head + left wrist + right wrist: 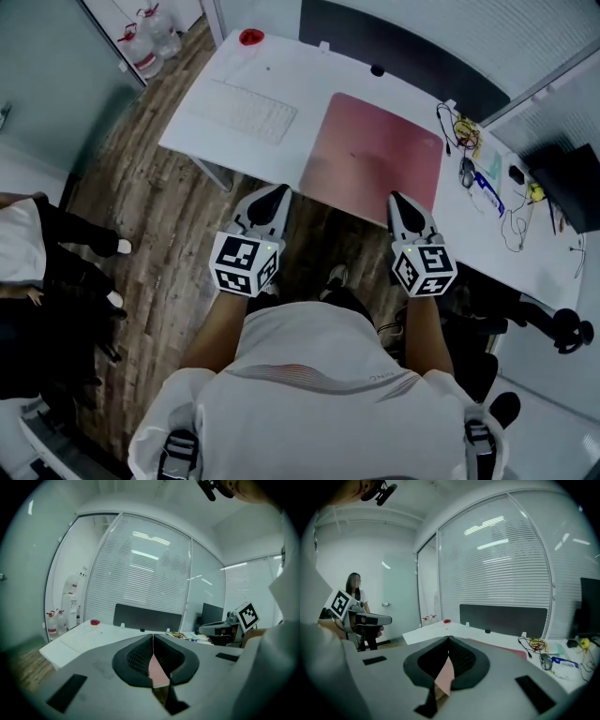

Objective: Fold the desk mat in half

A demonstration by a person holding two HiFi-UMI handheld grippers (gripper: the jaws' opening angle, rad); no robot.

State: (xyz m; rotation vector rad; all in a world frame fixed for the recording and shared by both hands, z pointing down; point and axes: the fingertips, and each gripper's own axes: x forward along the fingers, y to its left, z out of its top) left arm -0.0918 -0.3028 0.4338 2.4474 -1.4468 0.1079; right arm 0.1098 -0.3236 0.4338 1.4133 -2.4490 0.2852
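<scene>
A pink desk mat [375,155] lies flat on the white desk [216,94], reaching to its near edge. My left gripper [278,194] hovers just left of the mat's near left corner. My right gripper [397,200] hangs over the near edge, close to the right corner. In the left gripper view the jaws [153,639] meet at their tips, and the mat [157,670] shows only through the gap below them. The right gripper [448,641] is shut the same way, with the mat [445,677] seen through its gap. Nothing is visibly pinched.
A white keyboard [246,112] lies left of the mat, and a small red object [250,37] sits at the far left corner. Cables and a mouse [466,172] crowd the right end. A dark partition [403,47] backs the desk. A person [28,244] stands at left.
</scene>
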